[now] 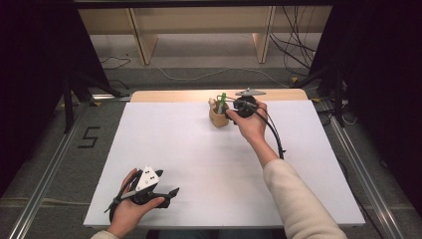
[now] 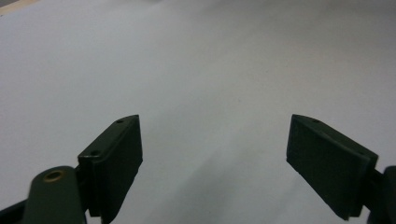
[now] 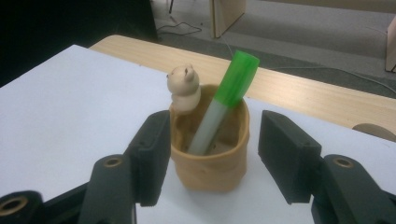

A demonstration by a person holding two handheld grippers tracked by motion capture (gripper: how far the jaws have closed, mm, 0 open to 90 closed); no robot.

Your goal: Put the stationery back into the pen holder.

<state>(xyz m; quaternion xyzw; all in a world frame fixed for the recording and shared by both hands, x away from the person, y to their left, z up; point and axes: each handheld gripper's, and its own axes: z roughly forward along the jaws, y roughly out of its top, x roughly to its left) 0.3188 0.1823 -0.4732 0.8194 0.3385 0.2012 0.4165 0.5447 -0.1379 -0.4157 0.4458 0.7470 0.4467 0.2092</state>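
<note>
Looking down from the high view: your right gripper (image 1: 233, 110) is at the far side of the white counter (image 1: 199, 149), right up against a tan cup (image 1: 218, 117) that holds a green-capped marker (image 1: 222, 101). Your right hand (image 1: 252, 123) wraps its body, cable trailing back along your sleeve. Your left gripper (image 1: 169, 195) sits near the front edge, well apart from the cup, held in your left hand (image 1: 130, 209), grey plate on top.

Left gripper view: fingers (image 2: 114, 161) wide apart, nothing between them, bare white counter under and ahead.

Right gripper view: fingers (image 3: 152, 151) apart, one on each side of the cup (image 3: 212, 161). The left one looks to be touching or just beside the cup wall; the right one has a clear gap. The marker (image 3: 223, 100) stands tilted inside, green cap up and leaning away to the right. A small pale animal figure (image 3: 184, 88) sits on the cup's rim. The counter's wooden edge (image 3: 299, 93) runs behind.
</note>
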